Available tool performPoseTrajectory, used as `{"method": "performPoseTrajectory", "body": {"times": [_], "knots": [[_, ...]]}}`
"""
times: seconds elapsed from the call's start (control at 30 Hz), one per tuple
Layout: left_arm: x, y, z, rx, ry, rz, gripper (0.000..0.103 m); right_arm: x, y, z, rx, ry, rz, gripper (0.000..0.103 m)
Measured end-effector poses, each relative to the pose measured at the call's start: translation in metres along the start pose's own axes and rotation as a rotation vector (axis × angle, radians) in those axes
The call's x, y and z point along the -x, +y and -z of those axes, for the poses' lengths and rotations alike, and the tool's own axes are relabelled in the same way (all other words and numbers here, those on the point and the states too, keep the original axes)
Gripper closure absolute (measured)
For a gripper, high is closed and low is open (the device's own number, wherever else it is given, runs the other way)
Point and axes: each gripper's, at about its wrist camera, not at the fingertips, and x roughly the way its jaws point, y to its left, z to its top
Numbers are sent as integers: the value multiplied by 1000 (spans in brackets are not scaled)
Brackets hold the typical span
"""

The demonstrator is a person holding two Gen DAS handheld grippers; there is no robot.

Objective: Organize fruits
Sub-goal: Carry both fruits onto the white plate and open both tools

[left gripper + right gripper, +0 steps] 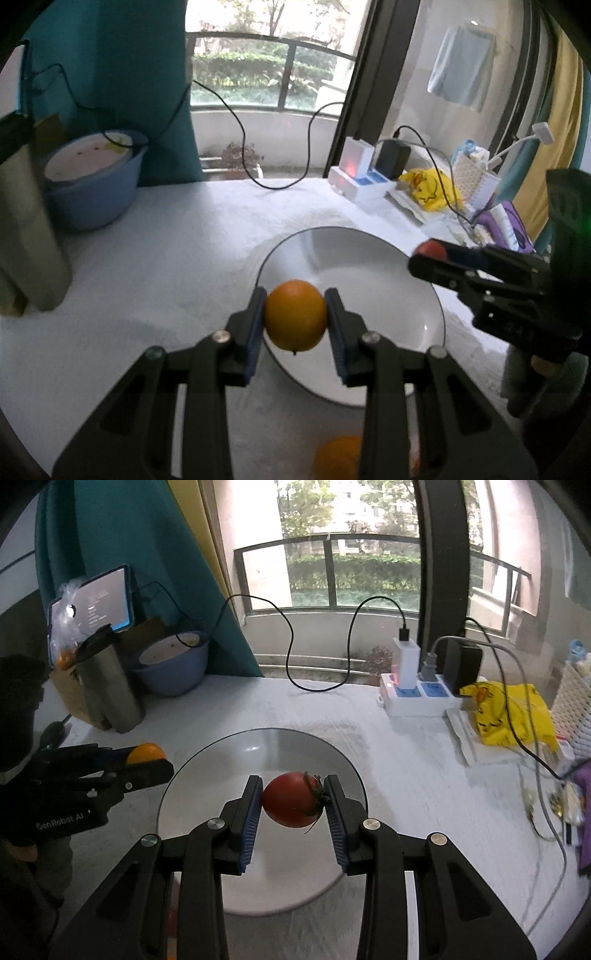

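Left wrist view: the left gripper (295, 319) has its fingers (255, 332) clamped on an orange (295, 320), which hangs above the near-left rim of a white plate (369, 288). The orange is nearly round, a shade taller than wide, with a small dark nub at its underside pointing down toward the plate. A second orange (338, 459) lies on the worktop (166, 266) below the gripper, partly hidden by a finger arm. At the right, the right gripper (424, 254) reaches in over the plate's far-right rim with something red at its tip. In the right wrist view that gripper (293, 799) is clamped on a red tomato (290, 799) held over the plate's middle (207, 775); the tomato's long axis lies roughly across, from pad to pad, and its green stem end points right, pressed against the right finger (336, 812). The left gripper (147, 762) shows at the plate's left edge, well apart from the tomato. The plate's surface is bare — open room lies on the white cloth ahead and to the left of it. Toward the edges stand a blue basin (173, 668) and a steel cup (107, 686) at far left, a power strip (417, 698) and a yellow bag (509, 712) at far right, and a black cable (295, 664) trails across the back.
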Motion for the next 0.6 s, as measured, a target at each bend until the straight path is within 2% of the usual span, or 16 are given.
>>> {"method": "performPoseTrajectory", "body": {"times": [0.2, 0.6], "knots": [[-27, 1, -9, 7, 60, 58, 70, -30, -6, -11, -5, 27, -9, 66], [-55, 2, -11, -18, 106, 54, 70, -68, -7, -15, -16, 82, -39, 66]]}}
